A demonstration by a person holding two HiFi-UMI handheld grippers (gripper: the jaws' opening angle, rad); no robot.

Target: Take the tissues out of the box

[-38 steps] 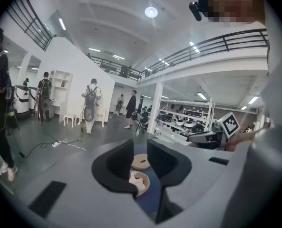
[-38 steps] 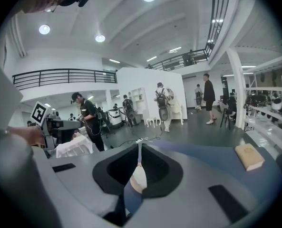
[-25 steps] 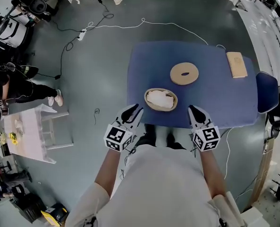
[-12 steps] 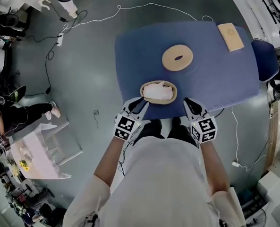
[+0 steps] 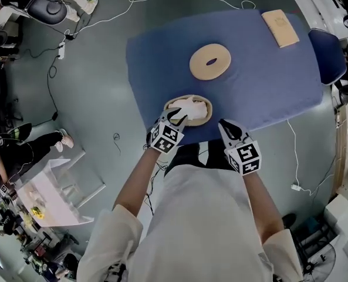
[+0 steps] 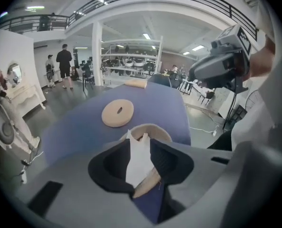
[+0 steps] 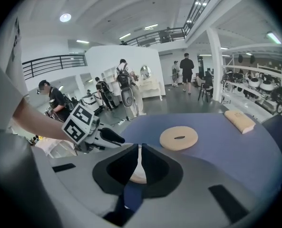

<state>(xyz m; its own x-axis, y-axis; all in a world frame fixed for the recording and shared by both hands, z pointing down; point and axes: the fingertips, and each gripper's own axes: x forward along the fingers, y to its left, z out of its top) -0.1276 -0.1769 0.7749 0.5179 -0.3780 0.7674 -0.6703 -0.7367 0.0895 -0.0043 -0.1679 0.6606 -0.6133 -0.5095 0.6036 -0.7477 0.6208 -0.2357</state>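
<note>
1 tissue (image 6: 139,163) pinched in left gripper (image 6: 140,145) jaws, long axis along them

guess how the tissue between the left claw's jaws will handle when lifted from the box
Likely floppy: the tissue stands creased and peaked between the jaws of the left claw. It looks thin, so probably very light. More white sheets fill the box, so one may trail out with it.

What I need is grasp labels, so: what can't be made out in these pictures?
- Box inside, left gripper view: hidden by jaws and the pinched tissue.
- Tissue count, head view: too small; left hand-held gripper covers part.
- Box, right gripper view: only a sliver past the right hand-held gripper's jaws.
- Tan block, head view: too small to identify.
</note>
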